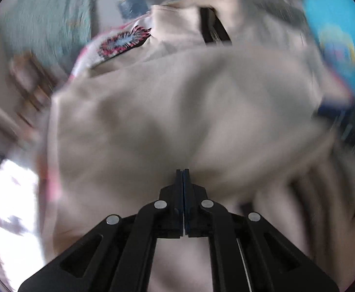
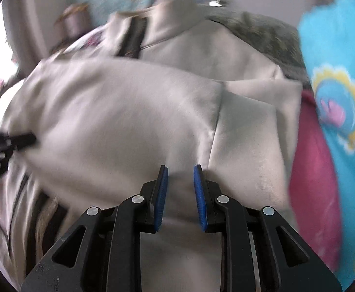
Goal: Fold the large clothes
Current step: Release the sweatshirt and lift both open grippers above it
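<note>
Right tongs sit part open over the beige garment, pads straddling cloth, apparently not clamping it. Left tongs are fully shut at the fabric; whether a pinch of cloth is caught between them is unclear (frames are blurred). Garment lies spread on a bed, beside a blue cushion and pink pillow. Looks soft, limp, fairly light and thick. Best hold: hem or seam edge, not mid-panel.
</note>
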`<action>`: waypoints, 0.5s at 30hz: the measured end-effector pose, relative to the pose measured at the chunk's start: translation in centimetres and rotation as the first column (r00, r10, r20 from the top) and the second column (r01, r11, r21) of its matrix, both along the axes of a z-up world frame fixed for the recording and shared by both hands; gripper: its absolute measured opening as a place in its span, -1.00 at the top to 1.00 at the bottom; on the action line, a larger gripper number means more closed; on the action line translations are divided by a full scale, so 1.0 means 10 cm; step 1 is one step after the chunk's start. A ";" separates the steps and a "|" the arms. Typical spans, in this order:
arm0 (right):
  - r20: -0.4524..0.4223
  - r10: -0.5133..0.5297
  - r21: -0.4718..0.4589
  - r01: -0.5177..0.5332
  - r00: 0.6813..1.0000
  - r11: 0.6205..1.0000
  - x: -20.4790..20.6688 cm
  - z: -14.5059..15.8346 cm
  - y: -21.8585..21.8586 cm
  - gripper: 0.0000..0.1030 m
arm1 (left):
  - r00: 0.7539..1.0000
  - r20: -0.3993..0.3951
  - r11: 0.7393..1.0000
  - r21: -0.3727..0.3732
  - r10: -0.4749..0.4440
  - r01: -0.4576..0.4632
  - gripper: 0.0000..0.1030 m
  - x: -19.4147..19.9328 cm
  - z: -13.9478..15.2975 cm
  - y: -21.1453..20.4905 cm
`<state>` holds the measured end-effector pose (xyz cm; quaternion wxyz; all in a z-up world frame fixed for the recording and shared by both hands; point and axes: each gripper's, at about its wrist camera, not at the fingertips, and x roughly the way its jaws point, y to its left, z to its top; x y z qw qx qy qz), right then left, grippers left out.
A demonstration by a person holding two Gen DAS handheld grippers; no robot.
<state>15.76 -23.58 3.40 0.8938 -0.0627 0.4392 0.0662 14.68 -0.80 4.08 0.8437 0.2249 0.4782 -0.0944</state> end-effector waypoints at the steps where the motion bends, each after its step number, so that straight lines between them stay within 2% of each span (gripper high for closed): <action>1: -0.005 0.018 -0.012 -0.018 1.000 1.000 -0.11 0.00 -0.02 0.46 | 1.000 0.009 0.997 0.073 -0.028 0.028 0.93 -0.12 -0.02 0.00; 2: -0.008 0.013 -0.009 -0.013 1.000 1.000 -0.18 -0.01 -0.05 0.46 | 0.999 0.010 0.994 0.105 -0.035 0.034 0.93 -0.20 -0.02 0.00; 4: -0.036 -0.026 0.013 0.026 0.999 1.000 -0.35 -0.04 -0.13 0.40 | 1.000 0.001 0.994 0.112 -0.011 0.011 0.92 -0.33 -0.01 0.02; 5: -0.047 -0.037 0.011 0.038 0.998 0.999 -0.40 -0.04 -0.17 0.37 | 1.000 -0.017 0.993 0.117 0.007 -0.005 0.84 -0.38 -0.02 0.04; 6: -0.051 -0.044 0.008 0.045 0.998 0.999 -0.47 -0.01 -0.20 0.37 | 0.999 -0.035 0.993 0.111 0.032 -0.028 0.74 -0.45 -0.03 0.09; 9: -0.082 -0.059 -0.037 0.056 0.995 0.998 -0.64 0.11 -0.26 0.34 | 0.999 -0.018 0.997 0.058 0.042 -0.041 0.63 -0.75 0.12 0.27; 10: -0.058 -0.057 -0.080 0.053 0.997 0.995 -0.74 0.21 -0.28 0.32 | 0.999 -0.003 0.997 0.054 0.048 -0.048 0.62 -0.83 0.18 0.33; 12: -0.005 -0.045 -0.111 0.044 0.999 0.993 -0.90 0.40 -0.33 0.31 | 0.997 0.034 0.997 0.032 0.068 -0.069 0.61 -0.99 0.40 0.47; 15: 0.043 -0.079 -0.079 0.082 0.996 0.994 -1.09 0.80 -0.42 0.30 | 0.996 0.042 0.996 -0.051 0.081 -0.079 0.60 -1.09 0.69 0.59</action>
